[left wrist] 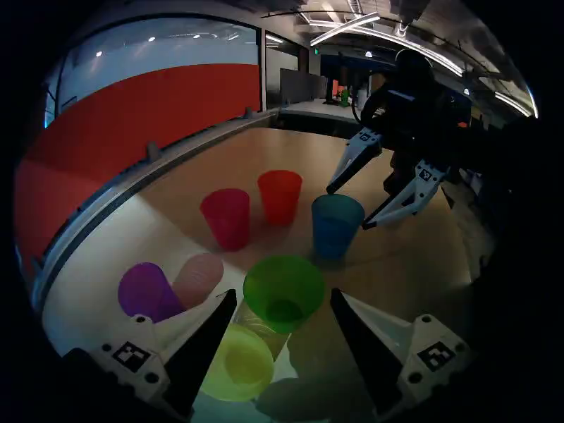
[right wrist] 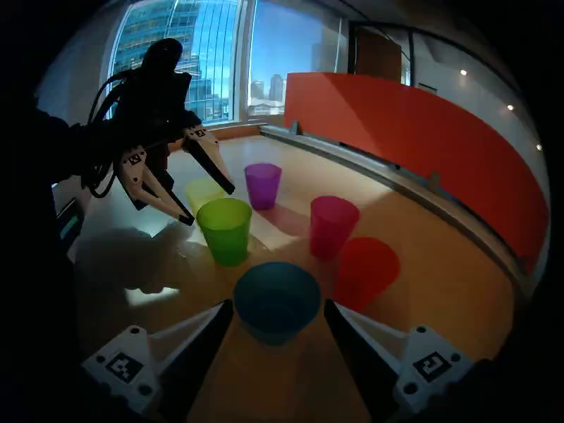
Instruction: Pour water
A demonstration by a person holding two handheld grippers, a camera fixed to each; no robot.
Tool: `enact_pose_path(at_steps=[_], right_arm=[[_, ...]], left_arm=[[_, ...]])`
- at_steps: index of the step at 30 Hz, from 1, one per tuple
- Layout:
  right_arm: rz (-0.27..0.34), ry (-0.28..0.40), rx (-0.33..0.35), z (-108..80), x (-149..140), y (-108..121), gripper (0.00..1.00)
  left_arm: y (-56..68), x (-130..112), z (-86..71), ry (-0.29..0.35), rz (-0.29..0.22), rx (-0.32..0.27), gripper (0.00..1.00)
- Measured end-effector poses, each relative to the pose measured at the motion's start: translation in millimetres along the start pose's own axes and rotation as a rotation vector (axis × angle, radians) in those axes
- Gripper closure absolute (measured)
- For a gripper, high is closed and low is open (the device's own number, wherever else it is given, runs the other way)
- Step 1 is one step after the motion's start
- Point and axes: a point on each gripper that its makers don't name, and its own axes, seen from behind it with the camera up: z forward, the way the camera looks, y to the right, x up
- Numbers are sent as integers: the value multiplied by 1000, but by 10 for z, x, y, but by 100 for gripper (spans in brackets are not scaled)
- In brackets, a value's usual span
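Wooden table (left wrist: 409,275), orange wall behind. Left gripper (left wrist: 282,295) was wide open, green cup (left wrist: 284,278) between its fingers, ungripped. Right gripper (right wrist: 278,307) was wide open, blue cup (right wrist: 275,292) between its fingers, ungripped. Magenta cup (left wrist: 227,222) and red cup (left wrist: 280,197) stood farther out.

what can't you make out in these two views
- Water: both views are too dim to show whether the green cup or the blue cup holds any.
- Yellow cup: in the left gripper view the left claw's finger hides its left side; in the right gripper view the green cup covers its base.
- Red cup: blurred in the right gripper view, rim unclear.
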Motion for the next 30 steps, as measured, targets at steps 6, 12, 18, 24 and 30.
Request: enact_pose_path(at_steps=[6, 12, 18, 24, 30], right_arm=[[-1, -4, 3, 34, -22, 6, 0], [-4, -9, 6, 74, -44, 13, 0], [-4, -10, 9, 117, -53, 13, 0], [-2, -11, 12, 176, -65, 16, 0], [-3, -9, 16, 216, -65, 9, 0]], left_arm=[[-22, -36, 91, -28, 9, 1, 1], [-9, -42, 169, -41, 11, -8, 1], [8, -42, 245, -50, 21, -10, 1], [15, -51, 310, -60, 25, -12, 1], [13, -69, 357, -66, 28, -6, 1]])
